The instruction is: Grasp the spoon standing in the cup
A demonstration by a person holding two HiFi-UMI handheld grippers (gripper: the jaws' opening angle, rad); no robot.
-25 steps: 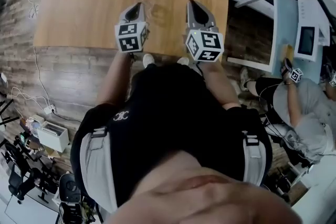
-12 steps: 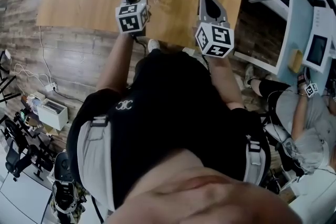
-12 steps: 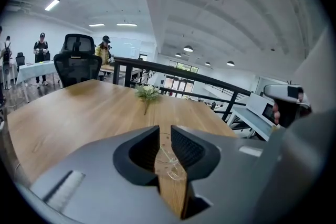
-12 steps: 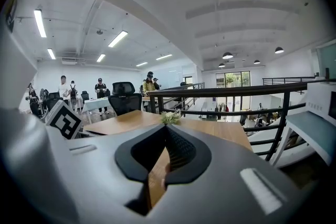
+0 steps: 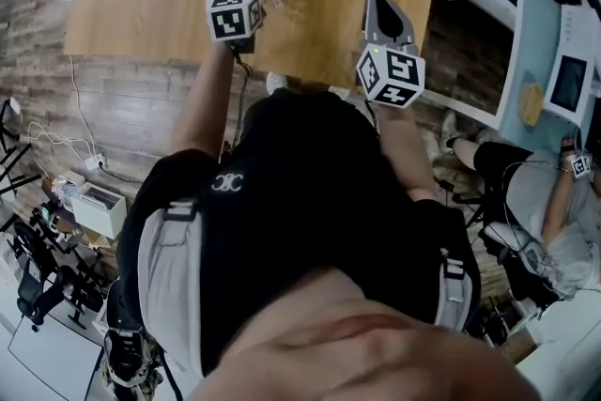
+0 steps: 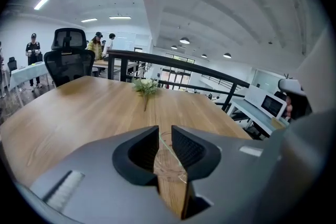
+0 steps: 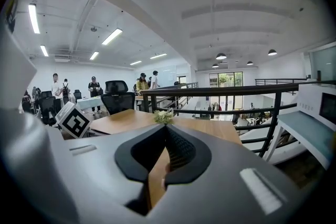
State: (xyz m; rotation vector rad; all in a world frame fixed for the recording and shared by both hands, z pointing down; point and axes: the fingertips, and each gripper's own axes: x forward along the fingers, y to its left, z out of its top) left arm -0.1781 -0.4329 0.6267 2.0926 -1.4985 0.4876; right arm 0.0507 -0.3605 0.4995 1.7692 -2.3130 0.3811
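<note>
Left gripper view shows the grey two-jaw left gripper with its dark ribbed jaws parted only a sliver and clamped on nothing. Through that slot sits the clear, round glass cup on the light-brown wooden table. The thin, pale, see-through spoon leans in the cup, its upper end rising into the gap. I cannot tell whether it lies between the pads or just beyond them. In the head view the cup is barely visible, just beside this gripper's tip. The grey right gripper hangs near the table's right edge, well apart from the cup, its jaws pressed together and empty.

The risks, as I judge them:

- **Narrow slot:** it is hardly wider than the spoon handle. A slightly off-line advance would likely strike the handle or the rim with a jaw tip rather than straddle the handle.
- **Unbraced cup:** a light glass with nothing holding it could slide or tip.
- **Hard to see:** the spoon is tilted and nearly transparent, so it is easy to misjudge. Closing too low might pinch the glass rim along with the handle.
- **Slippery handle:** a smooth, thin handle could twist or slip out between the ribbed pads.
</note>
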